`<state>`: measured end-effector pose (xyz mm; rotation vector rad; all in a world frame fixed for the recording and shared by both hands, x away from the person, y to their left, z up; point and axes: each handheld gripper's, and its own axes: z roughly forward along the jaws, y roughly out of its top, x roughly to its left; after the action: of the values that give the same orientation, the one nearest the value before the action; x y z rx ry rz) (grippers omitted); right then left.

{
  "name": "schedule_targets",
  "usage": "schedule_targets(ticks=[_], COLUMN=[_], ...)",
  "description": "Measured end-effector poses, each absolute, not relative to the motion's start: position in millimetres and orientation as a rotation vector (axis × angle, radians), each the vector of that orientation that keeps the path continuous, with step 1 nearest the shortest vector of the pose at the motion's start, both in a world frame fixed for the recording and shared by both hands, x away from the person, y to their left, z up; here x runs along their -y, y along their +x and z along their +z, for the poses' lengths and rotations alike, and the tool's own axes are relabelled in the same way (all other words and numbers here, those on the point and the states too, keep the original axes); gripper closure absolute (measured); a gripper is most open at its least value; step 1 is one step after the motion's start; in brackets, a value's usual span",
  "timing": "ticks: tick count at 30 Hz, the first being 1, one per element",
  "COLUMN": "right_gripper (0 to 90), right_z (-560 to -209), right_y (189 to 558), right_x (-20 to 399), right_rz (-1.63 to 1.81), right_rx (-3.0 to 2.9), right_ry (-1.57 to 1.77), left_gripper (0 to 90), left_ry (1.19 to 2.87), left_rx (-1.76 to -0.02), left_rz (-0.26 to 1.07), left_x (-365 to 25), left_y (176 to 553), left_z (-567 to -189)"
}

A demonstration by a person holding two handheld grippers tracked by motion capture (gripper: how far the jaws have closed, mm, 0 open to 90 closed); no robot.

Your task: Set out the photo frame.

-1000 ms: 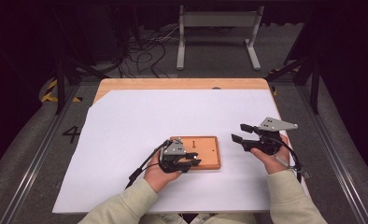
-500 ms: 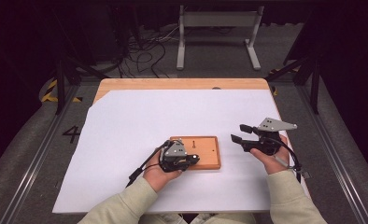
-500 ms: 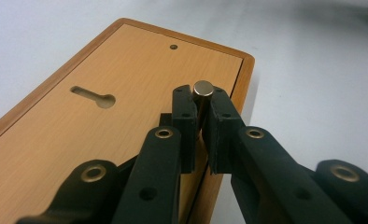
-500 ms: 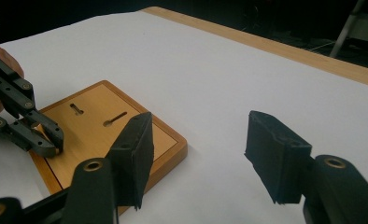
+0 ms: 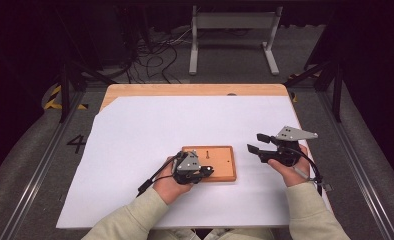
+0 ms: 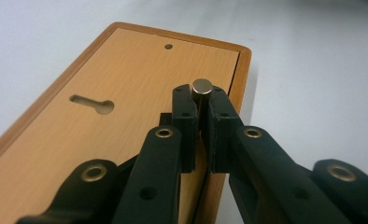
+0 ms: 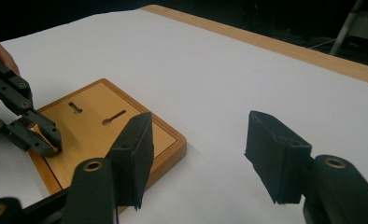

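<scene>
Closing over the last second, my left gripper (image 6: 201, 109) is now clamping its jaws on a small brass-coloured metal cylinder (image 6: 202, 87), which is standing upright at the near edge of the flat rectangular wooden board (image 5: 220, 165) with keyhole slots. Both hands are otherwise staying put. Progress, as I am judging it: the pin is grasped but not yet lifted or placed anywhere; moving it is still ahead. My right gripper (image 5: 259, 143) is hovering just right of the board, jaws apart, holding nothing.
</scene>
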<state>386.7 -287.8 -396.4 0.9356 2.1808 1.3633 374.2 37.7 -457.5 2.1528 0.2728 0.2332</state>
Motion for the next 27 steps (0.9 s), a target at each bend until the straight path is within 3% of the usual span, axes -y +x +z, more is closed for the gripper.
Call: schedule_targets(ticks=[15,27], right_gripper=[41.7,28.1], right_z=[-394.6,-387.6], right_y=[385.7,386.6], right_x=[288.1,277.9], right_rz=[1.370,1.330], right_rx=[-2.182,-2.244], right_ry=[0.926,0.940], left_gripper=[83.9,83.9], left_ry=[2.168,2.168], left_rx=[0.013,0.161], left_rz=[0.514,0.653], left_x=[-37.4,-36.7], left_y=[355.3,343.8], left_z=[-460.0,-461.7])
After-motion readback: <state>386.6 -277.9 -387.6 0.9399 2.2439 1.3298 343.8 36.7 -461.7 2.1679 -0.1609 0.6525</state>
